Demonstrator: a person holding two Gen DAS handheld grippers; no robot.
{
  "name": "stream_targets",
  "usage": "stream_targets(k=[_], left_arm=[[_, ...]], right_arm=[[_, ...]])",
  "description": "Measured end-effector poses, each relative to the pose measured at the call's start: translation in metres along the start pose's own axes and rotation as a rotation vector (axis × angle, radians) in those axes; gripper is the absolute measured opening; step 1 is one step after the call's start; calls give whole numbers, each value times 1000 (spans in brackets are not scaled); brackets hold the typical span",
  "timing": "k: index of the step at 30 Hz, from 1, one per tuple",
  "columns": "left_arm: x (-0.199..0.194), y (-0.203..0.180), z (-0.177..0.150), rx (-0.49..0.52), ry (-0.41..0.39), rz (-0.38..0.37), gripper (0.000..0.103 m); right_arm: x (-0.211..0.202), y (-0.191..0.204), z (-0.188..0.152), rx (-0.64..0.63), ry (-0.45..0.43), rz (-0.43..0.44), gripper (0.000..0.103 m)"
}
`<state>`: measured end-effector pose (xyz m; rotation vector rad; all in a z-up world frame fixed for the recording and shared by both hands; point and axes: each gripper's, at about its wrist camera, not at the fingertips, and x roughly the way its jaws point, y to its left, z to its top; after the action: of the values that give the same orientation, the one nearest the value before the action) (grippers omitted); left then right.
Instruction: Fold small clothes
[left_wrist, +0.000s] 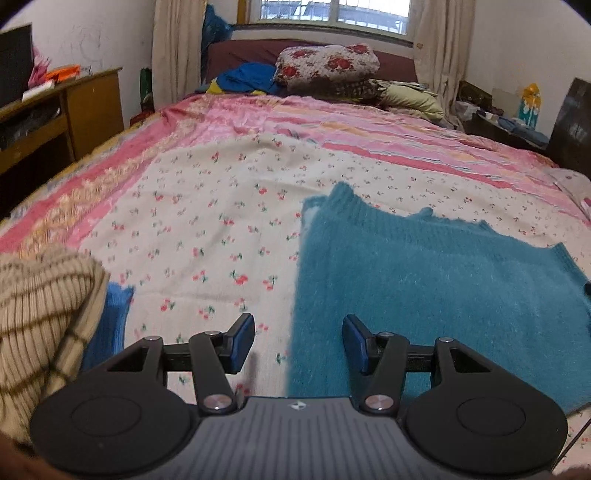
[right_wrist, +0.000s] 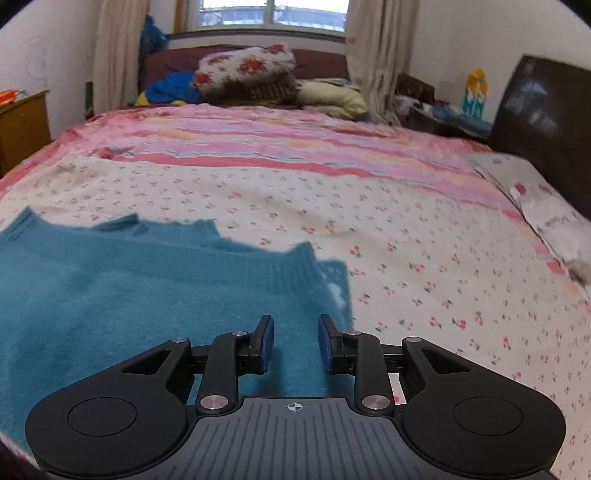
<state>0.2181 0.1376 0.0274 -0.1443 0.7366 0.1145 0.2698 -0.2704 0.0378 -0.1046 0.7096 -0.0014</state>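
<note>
garment: fuzzy teal knit sweater (left_wrist: 424, 280), ribbed edges, flat on cherry-print cotton bed sheet (left_wrist: 207, 221)
left gripper (left_wrist: 298, 343): jaws wide apart, empty
right gripper (right_wrist: 296, 341): jaws parted, empty

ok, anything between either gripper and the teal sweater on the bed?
Nothing visible. The left gripper is open over the teal sweater's left edge, and the right gripper is open above its right side. The beige striped garment sits off to the left, clear of both.
</note>
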Motion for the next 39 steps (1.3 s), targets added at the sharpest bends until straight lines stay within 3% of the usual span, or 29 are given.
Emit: stream_targets(k=[2,5,9,16,22,30,37,39], left_arm=[[1,3,-3,-17,14,-9,58],[-2,5,0,-24,16,-21,58],[1,5,10,-2,16,-26,58],[28,26,14,-140,84,-161,59],[49,27,28,-133,101,-229,60],[83,33,35,-160,141,-323,74],[91,39,45,-121,181,-390,70],[93,39,45,-130,180,-401,63]], right_arm=[[16,4,-2,-16,93,10,26],[14,9,-2,-8,70,-5,26],[1,22,1,-17,39,46,26],[-6,63,9,-44,32,165,26],[-3,94,15,-84,38,210,26],[4,110,20,-90,48,237,26],[8,111,20,-86,49,256,26],[11,111,21,-75,50,254,26]])
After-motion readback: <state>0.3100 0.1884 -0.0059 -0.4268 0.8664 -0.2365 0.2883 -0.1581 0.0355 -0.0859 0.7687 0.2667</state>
